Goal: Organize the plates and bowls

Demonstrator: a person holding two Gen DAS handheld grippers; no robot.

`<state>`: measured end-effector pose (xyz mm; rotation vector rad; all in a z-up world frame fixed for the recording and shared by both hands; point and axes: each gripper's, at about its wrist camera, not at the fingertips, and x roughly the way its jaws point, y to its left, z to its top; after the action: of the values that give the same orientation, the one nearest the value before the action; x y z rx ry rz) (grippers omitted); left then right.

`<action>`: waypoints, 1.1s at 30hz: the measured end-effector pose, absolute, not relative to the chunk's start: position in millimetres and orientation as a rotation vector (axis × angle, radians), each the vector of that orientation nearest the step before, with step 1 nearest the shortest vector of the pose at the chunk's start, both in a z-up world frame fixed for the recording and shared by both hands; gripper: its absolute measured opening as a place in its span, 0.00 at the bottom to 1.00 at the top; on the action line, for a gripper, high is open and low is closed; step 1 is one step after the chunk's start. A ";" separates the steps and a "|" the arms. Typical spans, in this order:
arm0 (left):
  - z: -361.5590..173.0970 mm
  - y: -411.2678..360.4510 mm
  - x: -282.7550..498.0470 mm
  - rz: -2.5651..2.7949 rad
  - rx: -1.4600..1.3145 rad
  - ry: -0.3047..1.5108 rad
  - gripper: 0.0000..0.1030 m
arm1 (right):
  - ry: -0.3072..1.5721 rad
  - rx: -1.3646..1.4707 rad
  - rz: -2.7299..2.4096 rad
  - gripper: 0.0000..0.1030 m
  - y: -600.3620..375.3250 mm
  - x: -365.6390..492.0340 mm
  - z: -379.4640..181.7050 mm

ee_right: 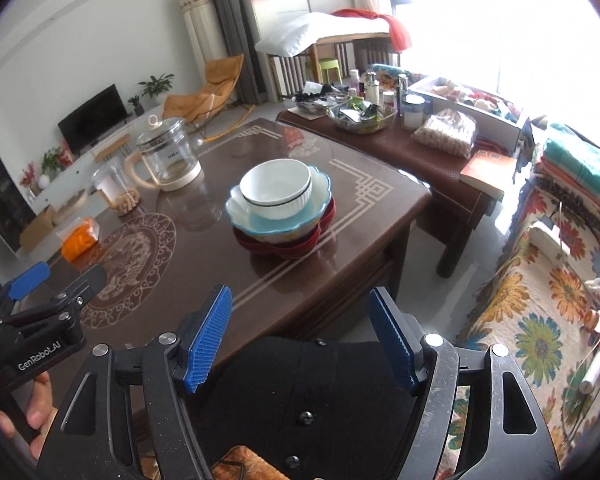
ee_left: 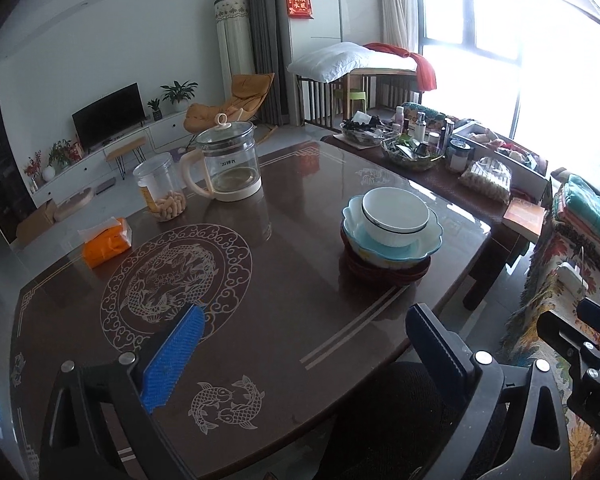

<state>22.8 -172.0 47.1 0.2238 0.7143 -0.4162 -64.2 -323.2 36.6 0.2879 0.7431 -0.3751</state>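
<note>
1. The brown table [ee_left: 284, 280] carries the stack toward 2 o'clock in the left wrist view, at 12 o'clock in the right.
2. Red dishes [ee_right: 324, 220], seen clearly only from the right wrist, support a scalloped blue bowl [ee_left: 392, 248] holding a white bowl [ee_left: 396, 216].
3. Glass kettle [ee_left: 230, 164] stands at 11 o'clock.
4. Left gripper [ee_left: 304, 356] and right gripper [ee_right: 300, 338] both gape, empty.
5. A hand [ee_right: 40, 404] shows only in the right view.

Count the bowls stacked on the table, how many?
2 bowls: white bowl nested in scalloped blue bowl, which sits on red plates. More may hide underneath.
</note>
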 end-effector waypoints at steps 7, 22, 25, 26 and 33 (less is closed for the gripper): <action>39.6 -173.7 13.8 -0.399 0.252 0.750 0.97 | 0.717 0.191 -0.439 0.72 -309.3 -67.0 33.9; 41.2 -169.6 10.4 -0.393 0.249 0.758 0.97 | 0.700 0.162 -0.449 0.73 -296.7 -72.7 39.3; 42.6 -167.4 11.1 -0.404 0.247 0.754 0.97 | 0.693 0.152 -0.457 0.73 -295.9 -72.0 40.3; 43.7 -167.1 10.5 -0.413 0.251 0.747 0.97 | 0.687 0.149 -0.461 0.73 -295.6 -72.2 40.6; 48.8 -171.6 4.3 -0.533 0.285 0.701 0.97 | 0.683 0.114 -0.457 0.73 -291.2 -64.5 42.3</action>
<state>4.3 -171.6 48.8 0.2850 0.7010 -0.5327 -64.5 -291.2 42.3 0.1140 0.6833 -0.4569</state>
